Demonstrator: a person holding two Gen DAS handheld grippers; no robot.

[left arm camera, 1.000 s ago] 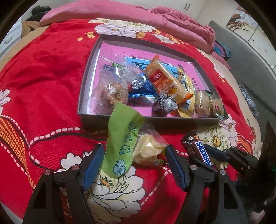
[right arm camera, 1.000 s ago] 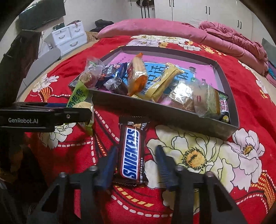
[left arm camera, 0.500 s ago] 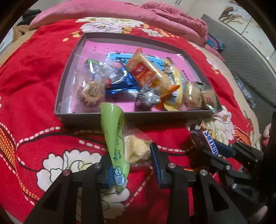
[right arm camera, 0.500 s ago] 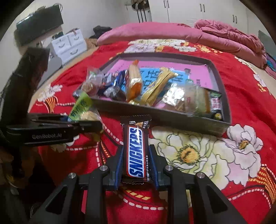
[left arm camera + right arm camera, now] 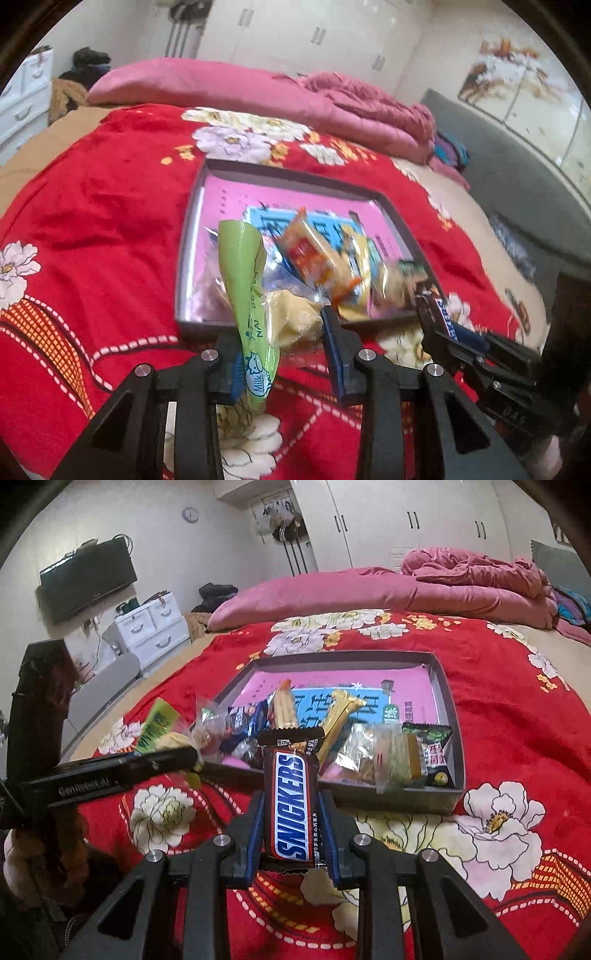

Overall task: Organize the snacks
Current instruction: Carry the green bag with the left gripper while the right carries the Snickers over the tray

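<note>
My left gripper (image 5: 282, 354) is shut on a green-and-clear milk snack packet (image 5: 247, 291) and holds it lifted above the bedspread, in front of the near edge of the grey tray (image 5: 192, 236). My right gripper (image 5: 291, 834) is shut on a Snickers bar (image 5: 291, 805), also lifted, in front of the tray's near wall (image 5: 406, 801). The tray holds several wrapped snacks along its near side. The right gripper with the Snickers shows in the left wrist view (image 5: 443, 325), and the left gripper shows in the right wrist view (image 5: 184, 755).
The tray lies on a red flowered bedspread (image 5: 517, 738). A pink pillow (image 5: 314, 594) and crumpled pink quilt (image 5: 476, 572) lie behind it. White drawers (image 5: 147, 627) and a wall TV (image 5: 88, 579) are to the left. The tray's pink far half (image 5: 288, 195) holds no snacks.
Both grippers closed on their snacks, the left on the green packet and the right on the Snickers, and lifted them off the bedspread. Both views tilted up toward the room.
</note>
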